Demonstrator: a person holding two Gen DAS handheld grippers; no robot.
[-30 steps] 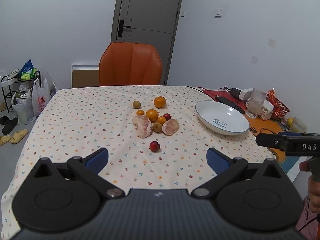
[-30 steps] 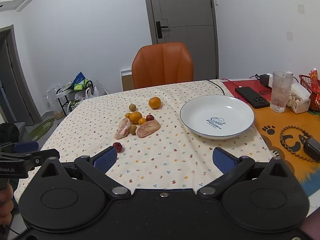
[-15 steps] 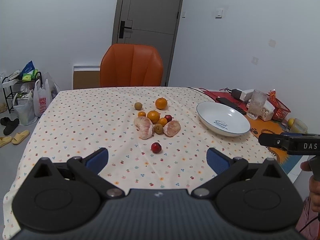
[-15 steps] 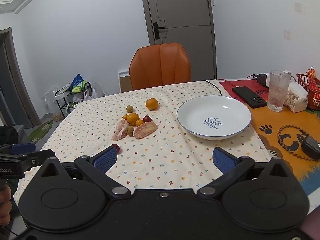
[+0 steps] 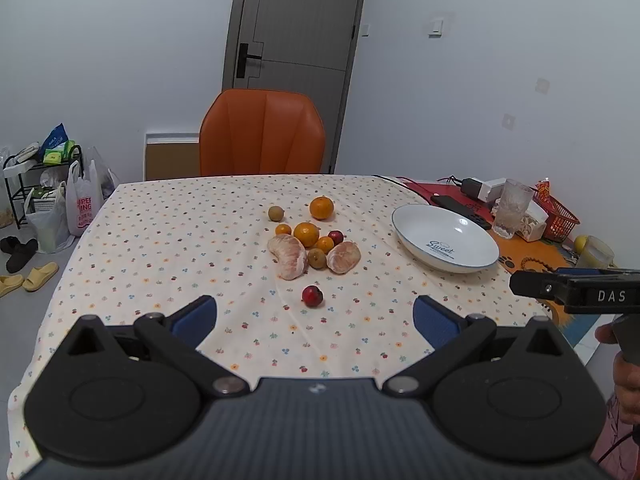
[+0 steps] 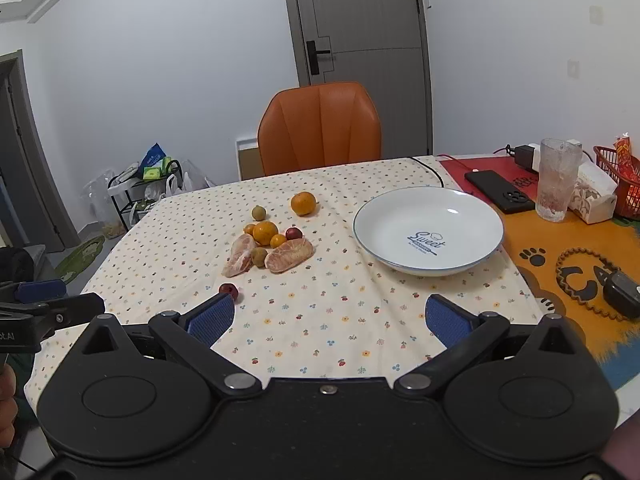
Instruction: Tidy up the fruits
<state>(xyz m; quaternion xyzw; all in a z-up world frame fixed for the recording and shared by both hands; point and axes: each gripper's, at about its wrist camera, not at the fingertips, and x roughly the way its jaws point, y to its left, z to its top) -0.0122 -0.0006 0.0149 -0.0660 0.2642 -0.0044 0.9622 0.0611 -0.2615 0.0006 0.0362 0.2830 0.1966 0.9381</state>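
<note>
A cluster of fruit lies mid-table: two peeled pomelo pieces [image 5: 289, 255] [image 6: 289, 255], several oranges [image 5: 306, 234] [image 6: 265, 231], brown longans and a red plum. One orange [image 5: 321, 207] [image 6: 303, 203] lies apart behind them, and a red fruit [image 5: 312, 295] [image 6: 229, 290] lies nearest me. A white plate [image 5: 445, 237] [image 6: 428, 231] stands empty to the right. My left gripper [image 5: 314, 320] is open and empty above the near table edge. My right gripper [image 6: 328, 318] is open and empty too, with the red fruit by its left finger.
An orange chair [image 5: 262, 134] stands behind the table [image 5: 168, 220]. On the right are a glass [image 6: 557, 184], a phone [image 6: 498, 190], a tissue box, a red basket [image 6: 618, 178] and an orange paw-print mat [image 6: 560, 248]. Bags and a rack stand on the floor at left.
Both grippers have drifted slightly; the fruit and plate shift a little in view. Both stay open and nothing on the table has moved.
</note>
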